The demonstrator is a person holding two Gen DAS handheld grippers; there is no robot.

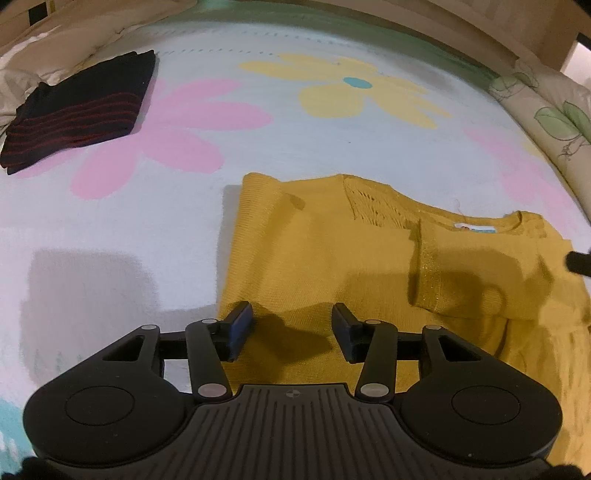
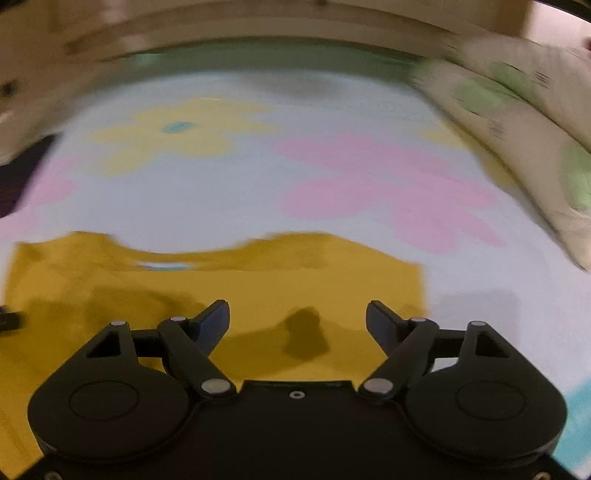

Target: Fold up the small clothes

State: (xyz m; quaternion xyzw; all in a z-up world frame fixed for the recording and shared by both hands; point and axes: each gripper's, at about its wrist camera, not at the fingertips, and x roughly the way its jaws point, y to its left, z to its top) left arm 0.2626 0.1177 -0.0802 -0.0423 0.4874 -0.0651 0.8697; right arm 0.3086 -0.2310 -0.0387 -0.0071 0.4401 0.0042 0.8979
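Observation:
A small mustard-yellow top (image 1: pixel 332 266) lies flat on the flowered sheet, one sleeve folded across its front, its neck label at the far right. My left gripper (image 1: pixel 291 325) is open and empty, hovering over the top's near left corner. In the right wrist view the same top (image 2: pixel 258 295) spreads under my right gripper (image 2: pixel 297 325), which is open and empty above the cloth near its right edge. That view is motion-blurred. A tip of the right gripper (image 1: pixel 580 263) shows at the left wrist view's right edge.
A folded dark garment with red stripes (image 1: pixel 81 110) lies at the far left of the sheet (image 1: pixel 258 122). Leaf-print pillows (image 1: pixel 554 122) line the right side, also in the right wrist view (image 2: pixel 524 129). A wooden bed frame (image 2: pixel 258 22) runs along the back.

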